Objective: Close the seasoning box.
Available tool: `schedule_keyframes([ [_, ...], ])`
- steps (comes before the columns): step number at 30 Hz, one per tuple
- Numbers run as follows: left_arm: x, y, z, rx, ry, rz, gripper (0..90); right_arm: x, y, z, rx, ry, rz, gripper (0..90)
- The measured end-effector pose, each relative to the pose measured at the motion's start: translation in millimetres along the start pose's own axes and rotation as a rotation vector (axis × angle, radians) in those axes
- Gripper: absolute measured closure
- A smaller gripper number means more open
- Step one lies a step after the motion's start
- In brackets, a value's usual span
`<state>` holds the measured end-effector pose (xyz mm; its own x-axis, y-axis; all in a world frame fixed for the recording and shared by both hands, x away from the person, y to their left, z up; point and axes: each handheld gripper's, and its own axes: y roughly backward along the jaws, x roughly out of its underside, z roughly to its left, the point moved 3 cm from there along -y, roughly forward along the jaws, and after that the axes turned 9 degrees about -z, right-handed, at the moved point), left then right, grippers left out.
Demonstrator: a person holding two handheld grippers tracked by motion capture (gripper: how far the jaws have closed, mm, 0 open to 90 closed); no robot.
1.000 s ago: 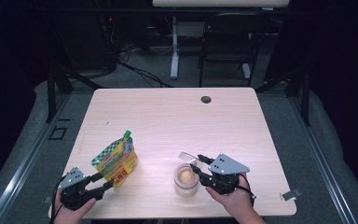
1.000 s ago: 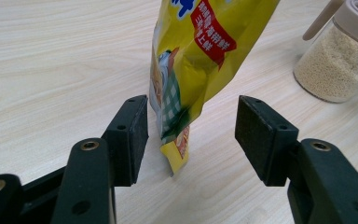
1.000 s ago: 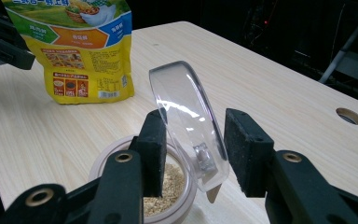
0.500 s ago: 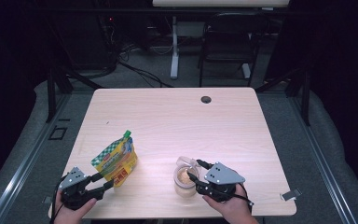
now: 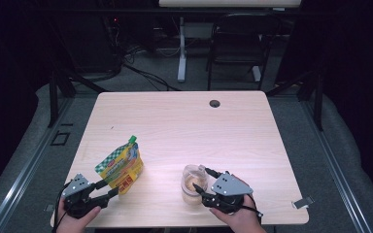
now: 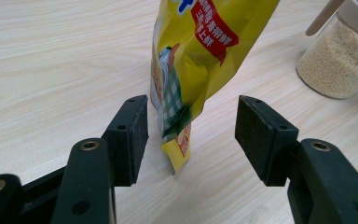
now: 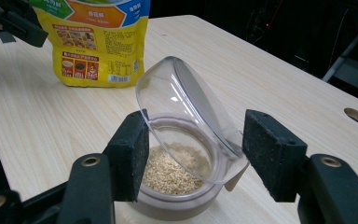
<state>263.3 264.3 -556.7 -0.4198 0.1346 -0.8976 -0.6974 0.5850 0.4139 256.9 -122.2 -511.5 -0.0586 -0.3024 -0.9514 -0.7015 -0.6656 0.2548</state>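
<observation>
Inside, the jar (image 7: 177, 186) holds grain (image 7: 170, 172); clear lid (image 7: 186, 116) tilted.

A yellow spouted pouch (image 5: 121, 167) with a green cap stands leaning at the desk's near left. Well to its right, a clear jar (image 5: 194, 184) of pale granules sits upright near the front edge, its transparent flip lid (image 7: 186, 112) raised and tilted open.

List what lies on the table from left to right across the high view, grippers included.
left gripper → yellow pouch → jar of granules → right gripper, its jaws just opened around the jar → small clip at the table's right edge.
</observation>
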Motion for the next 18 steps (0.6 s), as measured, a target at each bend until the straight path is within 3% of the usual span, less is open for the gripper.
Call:
schedule_keyframes([
  [15,-0.5,2.5,0.1,-0.005,0.003,-0.004,44.3,0.3,2.5,5.7,-0.009,0.011,0.026,35.5],
  [18,-0.6,2.5,-0.4,-0.005,0.002,-0.003,44.3,0.6,5.1,7.7,-0.029,-0.007,0.032,35.8],
])
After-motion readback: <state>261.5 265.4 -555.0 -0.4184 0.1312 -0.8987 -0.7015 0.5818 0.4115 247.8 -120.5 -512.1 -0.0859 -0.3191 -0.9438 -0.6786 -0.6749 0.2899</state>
